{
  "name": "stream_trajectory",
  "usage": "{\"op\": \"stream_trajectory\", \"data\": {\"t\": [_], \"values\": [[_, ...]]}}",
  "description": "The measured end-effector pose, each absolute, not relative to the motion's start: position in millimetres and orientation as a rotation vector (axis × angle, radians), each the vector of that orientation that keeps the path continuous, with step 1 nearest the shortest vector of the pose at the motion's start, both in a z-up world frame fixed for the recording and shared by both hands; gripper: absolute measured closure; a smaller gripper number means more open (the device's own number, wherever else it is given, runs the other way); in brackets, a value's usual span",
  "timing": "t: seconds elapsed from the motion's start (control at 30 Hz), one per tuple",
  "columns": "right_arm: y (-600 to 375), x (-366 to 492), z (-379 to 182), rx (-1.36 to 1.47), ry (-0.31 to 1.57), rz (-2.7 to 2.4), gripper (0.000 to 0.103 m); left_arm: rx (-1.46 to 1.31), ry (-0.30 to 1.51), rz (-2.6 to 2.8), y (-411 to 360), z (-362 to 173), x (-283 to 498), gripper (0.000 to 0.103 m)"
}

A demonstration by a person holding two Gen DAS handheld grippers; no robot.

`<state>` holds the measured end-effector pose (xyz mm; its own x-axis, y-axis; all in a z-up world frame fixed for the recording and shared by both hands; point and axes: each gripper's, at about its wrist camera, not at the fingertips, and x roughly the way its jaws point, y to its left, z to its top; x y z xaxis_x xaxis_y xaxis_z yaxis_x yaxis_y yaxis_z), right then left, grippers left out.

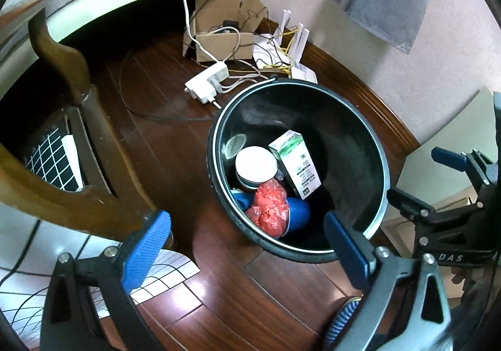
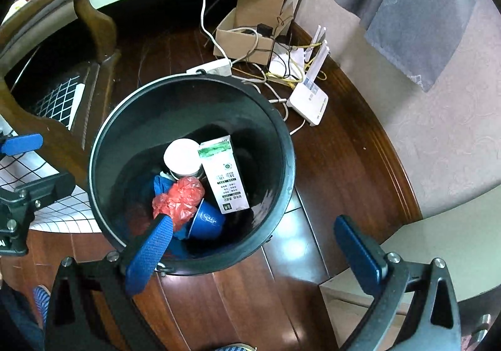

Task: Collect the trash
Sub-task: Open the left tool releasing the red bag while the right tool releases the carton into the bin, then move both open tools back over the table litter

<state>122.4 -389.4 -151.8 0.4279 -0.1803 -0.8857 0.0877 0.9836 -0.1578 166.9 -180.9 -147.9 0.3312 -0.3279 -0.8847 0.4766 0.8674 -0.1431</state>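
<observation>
Both hand-held grippers hover over the round black plastic bin (image 2: 103,138) on the wooden floor – the left hand-held gripper (image 1: 247,244) and right hand-held gripper (image 2: 253,247) each spread wide, nothing between the blue pads. The trash lies inside: a crumpled red plastic bag (image 2: 180,197), soft and featherlight, best pinched at a fold; a white-and-green carton (image 2: 224,175), stiff, grip its narrow sides; a blue cup (image 2: 206,219) – crushable.

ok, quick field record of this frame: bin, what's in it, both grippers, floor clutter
bin: black round trash bin on wood floor, upright
contents: white-and-green carton, red plastic bag, blue cup, white round lid
left gripper: open, nothing held, above the bin's near rim
right gripper: open, nothing held
floor clutter: power strip, router, cardboard box
</observation>
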Motion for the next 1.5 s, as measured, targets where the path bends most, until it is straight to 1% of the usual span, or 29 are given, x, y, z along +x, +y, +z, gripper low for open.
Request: {"op": "stream_trajectory", "data": {"t": [0.4, 0.97, 1.3, 1.5], "values": [[-380.0, 109.9, -120.0, -0.062, 1.047, -0.148, 0.000, 0.173, 1.035, -0.491, -161.4, -110.7, 149.3, 0.004], [-346.0, 88.1, -72.6, -0.091, 0.941, -0.082, 0.000, 0.123, 0.916, -0.418, -115.6, -58.9, 121.4, 0.004], [-302.0, 87.3, -36.1, -0.147, 0.838, -0.003, 0.000, 0.054, 0.823, -0.337, -62.5, -20.6, 110.1, 0.004], [-256.9, 96.3, -16.9, -0.189, 0.768, 0.080, 0.000, 0.017, 0.790, -0.263, -23.3, -11.1, 112.6, 0.003]]}}
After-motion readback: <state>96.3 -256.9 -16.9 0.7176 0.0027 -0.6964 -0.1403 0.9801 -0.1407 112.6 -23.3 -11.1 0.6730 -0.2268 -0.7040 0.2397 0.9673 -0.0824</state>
